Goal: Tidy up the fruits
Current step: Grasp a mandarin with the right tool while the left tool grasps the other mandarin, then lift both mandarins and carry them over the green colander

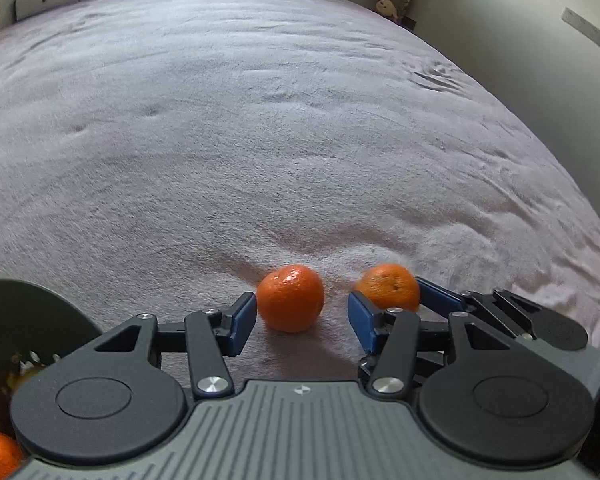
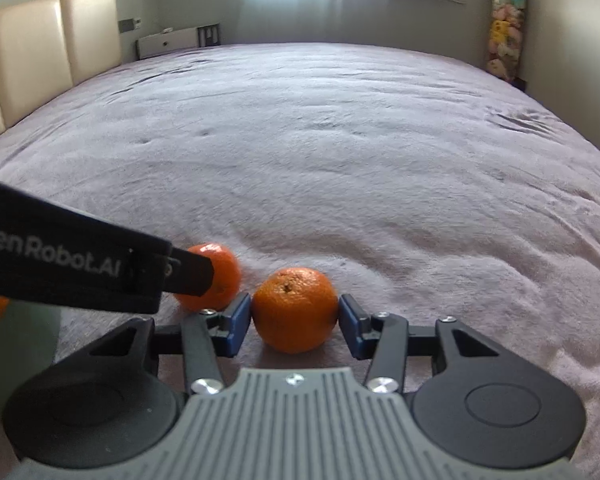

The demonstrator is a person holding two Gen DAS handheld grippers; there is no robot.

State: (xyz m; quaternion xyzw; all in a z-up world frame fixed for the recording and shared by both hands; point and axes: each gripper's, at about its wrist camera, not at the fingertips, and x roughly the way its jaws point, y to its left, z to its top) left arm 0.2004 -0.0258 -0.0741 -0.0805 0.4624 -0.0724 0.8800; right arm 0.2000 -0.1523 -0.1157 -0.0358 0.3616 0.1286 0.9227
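Two oranges (image 2: pixel 295 309) (image 1: pixel 290 298) side by side on bed (image 1: pixel 260 120); right gripper (image 2: pixel 296 322) pinching one, left gripper (image 1: pixel 302 320) open around other.

The bed (image 2: pixel 340 140) is lying wide and bare beyond the two oranges (image 2: pixel 295 309) — the near side is crowding up, with the left gripper (image 2: pixel 204 276) crossing in and a dark bowl (image 1: pixel 28 316) sitting at the left.

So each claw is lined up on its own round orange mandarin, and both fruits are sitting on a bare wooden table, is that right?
Not quite: the surface is a fuzzy pale bed blanket, not a wooden table, as the right wrist view shows. The rest holds: the right claw brackets one round orange mandarin, the left claw the other.
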